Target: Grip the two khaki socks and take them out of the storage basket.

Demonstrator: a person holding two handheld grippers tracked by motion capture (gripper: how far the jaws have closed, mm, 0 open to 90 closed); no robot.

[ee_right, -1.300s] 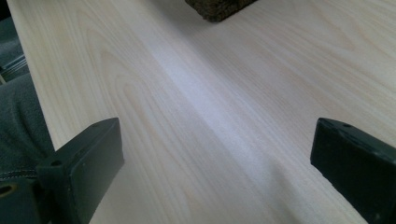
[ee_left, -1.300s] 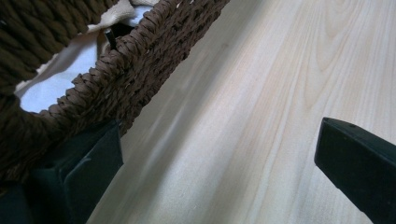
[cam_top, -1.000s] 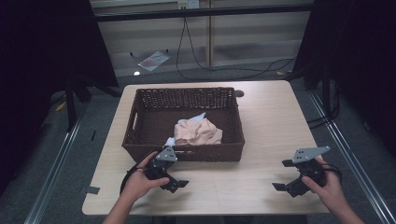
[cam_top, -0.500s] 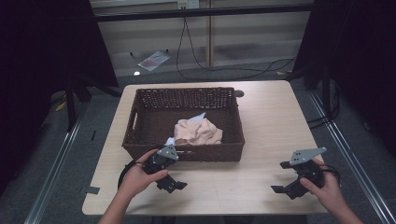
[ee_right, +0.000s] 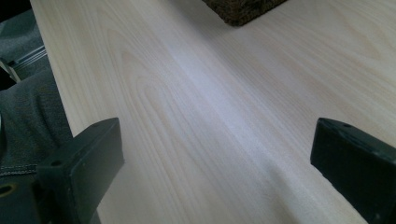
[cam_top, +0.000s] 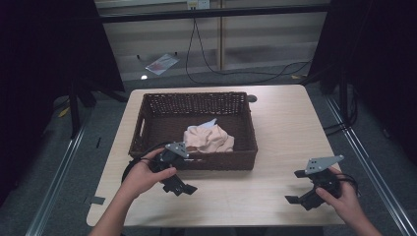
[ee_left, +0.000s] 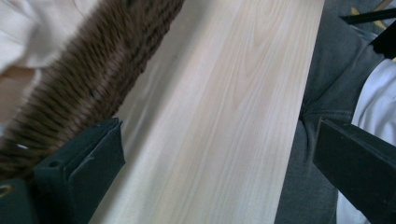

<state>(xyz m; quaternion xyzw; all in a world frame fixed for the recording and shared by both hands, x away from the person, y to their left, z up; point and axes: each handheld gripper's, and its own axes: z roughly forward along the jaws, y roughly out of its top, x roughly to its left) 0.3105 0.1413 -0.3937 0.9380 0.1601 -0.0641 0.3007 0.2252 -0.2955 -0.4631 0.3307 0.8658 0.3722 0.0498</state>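
**Both grippers open by the wicker basket**

The dark wicker basket [cam_top: 194, 129] sits mid-table [cam_top: 290, 128] with a crumpled peach cloth [cam_top: 209, 139] inside. Left gripper [cam_top: 184, 173] is right at the basket's near wall, jaws spread wide, holding nothing. Right gripper [cam_top: 295, 187] is well off the basket's near-right corner, also released.

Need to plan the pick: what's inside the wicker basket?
In the wicker basket lies a crumpled peach cloth with a pale bluish bit showing at its top. Whatever lies beneath the cloth is covered.
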